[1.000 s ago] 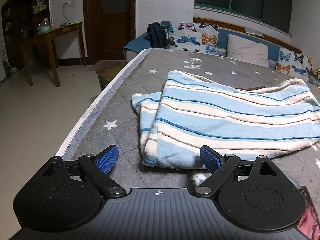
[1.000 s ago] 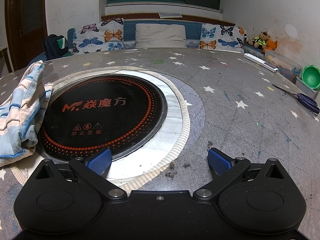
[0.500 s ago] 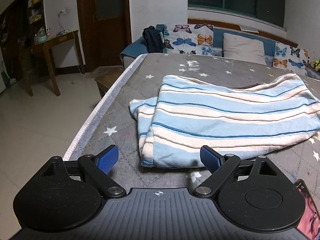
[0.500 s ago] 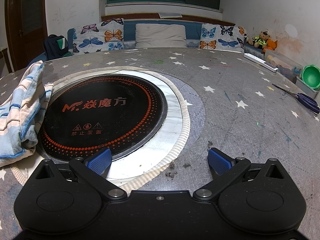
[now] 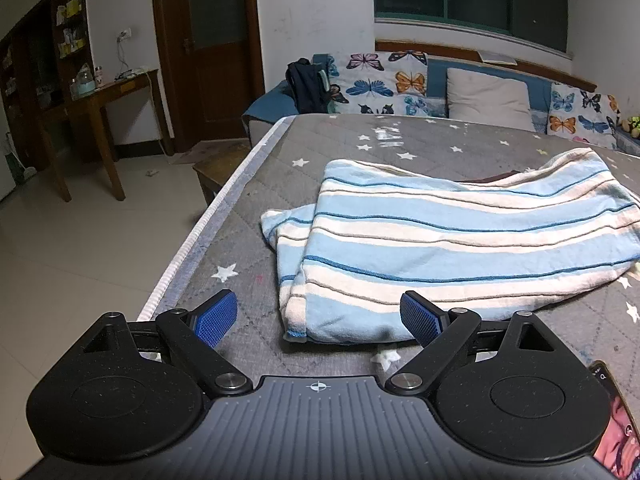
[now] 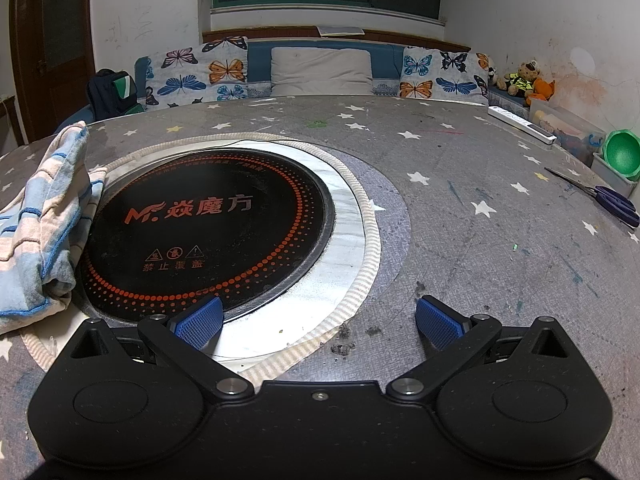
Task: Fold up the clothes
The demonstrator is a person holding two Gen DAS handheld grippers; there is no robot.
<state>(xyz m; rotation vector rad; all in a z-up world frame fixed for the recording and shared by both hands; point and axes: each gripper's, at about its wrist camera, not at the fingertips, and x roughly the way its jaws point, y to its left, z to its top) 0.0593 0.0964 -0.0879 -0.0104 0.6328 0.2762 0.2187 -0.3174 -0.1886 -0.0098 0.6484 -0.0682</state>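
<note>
While the striped garment [image 5: 460, 240] lies in a loose fold on the star-printed table cover [image 5: 400, 148], neither tool has hold of it. The left gripper [image 5: 318, 314] has its jaws spread wide and empty, low over the table near its left edge, and the near corner of the cloth sits right between and just beyond its blue pads [image 5: 216, 318]. From there the garment runs away to the right and slightly back, its stripes following that long axis, with a second layer peeking out on the left side.

The right gripper [image 6: 318, 320] is also spread apart and holding nothing. It faces the round black cooktop [image 6: 208, 228] set into the table, and the garment [image 6: 44, 224] shows only at the far left of its view, bunched up against the cooktop's pale rim [image 6: 352, 240].

So the left hand is plainly the nearer one, almost on the corner already. I'd judge the next fold turns on the right hand swinging leftward to reach the far end of that long axis. Scissors [image 6: 612, 200] lie well off to the right, clear of it all.
</note>
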